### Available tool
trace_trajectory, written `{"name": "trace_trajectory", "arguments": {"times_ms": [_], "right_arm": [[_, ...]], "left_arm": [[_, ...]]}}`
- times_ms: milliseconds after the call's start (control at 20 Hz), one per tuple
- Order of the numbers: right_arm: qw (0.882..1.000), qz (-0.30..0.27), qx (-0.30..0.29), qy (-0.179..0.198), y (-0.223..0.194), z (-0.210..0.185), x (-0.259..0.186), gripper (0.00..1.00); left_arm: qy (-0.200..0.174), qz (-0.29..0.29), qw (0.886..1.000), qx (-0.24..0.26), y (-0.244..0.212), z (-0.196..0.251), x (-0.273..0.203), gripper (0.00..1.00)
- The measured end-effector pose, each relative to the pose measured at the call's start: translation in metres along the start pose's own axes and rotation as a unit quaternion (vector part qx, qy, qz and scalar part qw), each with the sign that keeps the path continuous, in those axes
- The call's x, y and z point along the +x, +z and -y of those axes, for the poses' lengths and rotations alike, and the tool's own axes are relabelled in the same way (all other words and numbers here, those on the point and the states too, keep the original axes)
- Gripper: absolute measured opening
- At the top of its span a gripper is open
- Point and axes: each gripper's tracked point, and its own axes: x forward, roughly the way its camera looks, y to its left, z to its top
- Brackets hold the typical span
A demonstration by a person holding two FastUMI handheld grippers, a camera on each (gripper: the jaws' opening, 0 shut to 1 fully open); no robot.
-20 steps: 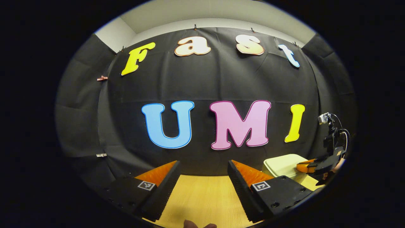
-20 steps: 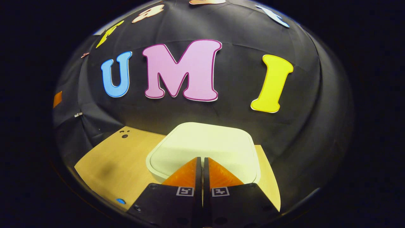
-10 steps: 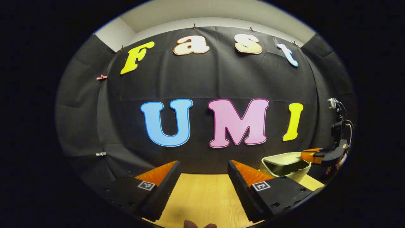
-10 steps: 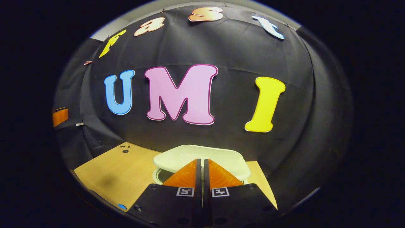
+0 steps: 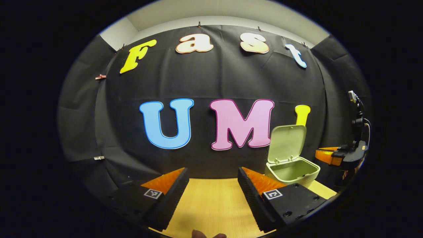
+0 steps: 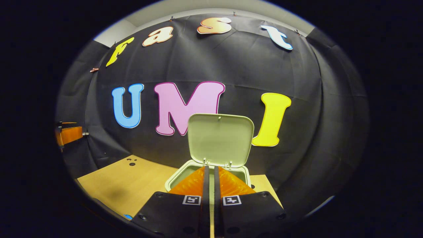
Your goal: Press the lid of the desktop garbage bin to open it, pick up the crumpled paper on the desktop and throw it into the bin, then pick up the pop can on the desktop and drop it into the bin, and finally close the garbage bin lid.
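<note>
The work surface is a light wooden desktop [image 5: 211,201] enclosed by black cloth booth walls [image 5: 211,82], with a pale wall and ceiling strip visible above the cloth. In the right gripper view, the desktop [image 6: 125,180] carries a few small dark marks near its far left corner and a small blue spot at its near edge.

No brand name or legible text appears on the task items. Each finger body carries a small square black-and-white coded marker; its content is not readable.

Left gripper [image 5: 213,185]: nearest to its camera, held low over the desktop and level, pointing at the back wall. The fingers stand wide apart, released, with nothing between them.

Right gripper [image 6: 209,180]: the fingers are clenched together with only a thin slit between them and nothing held. The tips sit in front of and slightly above the near rim of the bin. In the left gripper view this gripper [image 5: 325,156] appears at the far right, just beside the bin, with a cabled device mounted above it.

Garbage bin [image 5: 292,172]: a pale green desktop unit standing toward the far right part of the desktop, close to the back wall. Its lid [image 6: 219,140] is open, standing near upright on the rear hinges, and the interior is exposed.
</note>
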Motion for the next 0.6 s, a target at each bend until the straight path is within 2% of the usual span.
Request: {"name": "trace_trajectory", "arguments": {"times_ms": [100,150,200,250,350,550,600], "right_arm": [[1.000,0.000,-0.002,0.002,0.000,-0.001,-0.005,0.19],[1.000,-0.001,-0.001,0.005,0.000,-0.004,-0.009,0.31],[1.000,-0.004,-0.001,0.007,-0.002,-0.006,-0.012,0.35],[1.000,-0.007,-0.001,0.009,-0.004,-0.007,-0.015,0.47],[1.000,-0.008,-0.001,0.011,-0.004,-0.011,-0.022,0.59],[1.000,-0.008,0.003,0.009,-0.005,-0.016,-0.037,0.75],[1.000,-0.007,0.004,0.007,-0.005,-0.016,-0.040,0.76]], "left_arm": [[-0.013,-0.004,1.000,-0.015,-0.005,0.004,0.000,0.95],[-0.013,-0.007,1.000,-0.024,-0.009,0.002,0.000,0.95],[-0.013,-0.013,0.999,-0.028,-0.015,0.001,0.000,0.95],[-0.012,-0.021,0.999,-0.026,-0.023,0.000,-0.001,0.95],[-0.012,-0.031,0.999,-0.016,-0.037,-0.003,-0.002,0.95],[-0.026,-0.055,0.998,-0.011,-0.077,-0.003,-0.006,0.95],[-0.033,-0.063,0.997,-0.008,-0.090,-0.002,-0.007,0.95]]}}
